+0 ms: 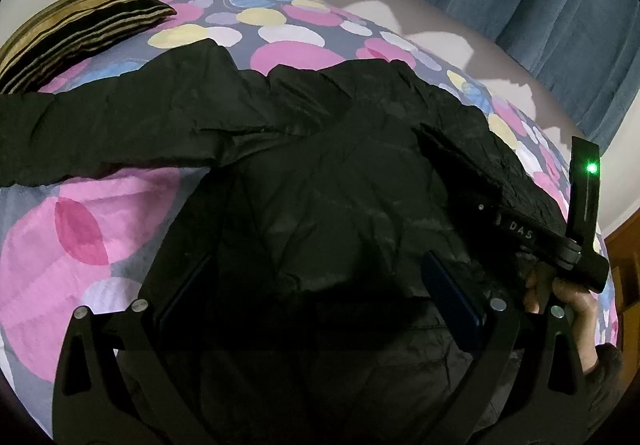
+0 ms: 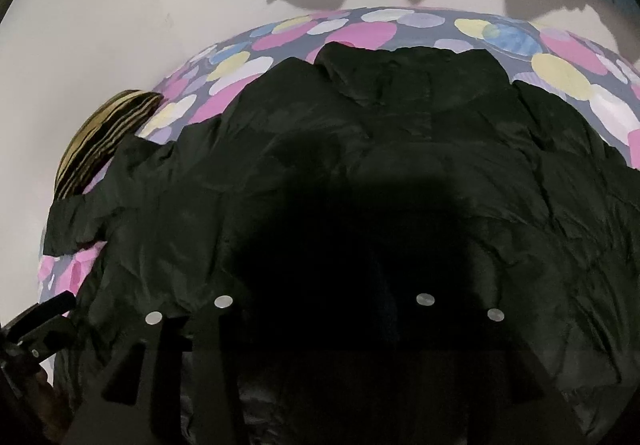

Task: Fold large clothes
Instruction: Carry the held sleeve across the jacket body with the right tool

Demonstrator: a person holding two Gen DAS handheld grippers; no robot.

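The black jacket [image 1: 320, 173] lies spread over my dotted bedspread [image 1: 80, 229], one sleeve reaching toward the striped pillow [image 1: 80, 29]. My left tongs [image 1: 316, 285] stand apart over the jacket; my right tongs [image 2: 324, 309] are lost in shadow, so I cannot tell.

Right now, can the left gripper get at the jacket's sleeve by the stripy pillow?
Probably yes. The left gripper hangs open over the jacket, and the sleeve lies flat on the bedspread with nothing on it. The pillow sits beyond it.
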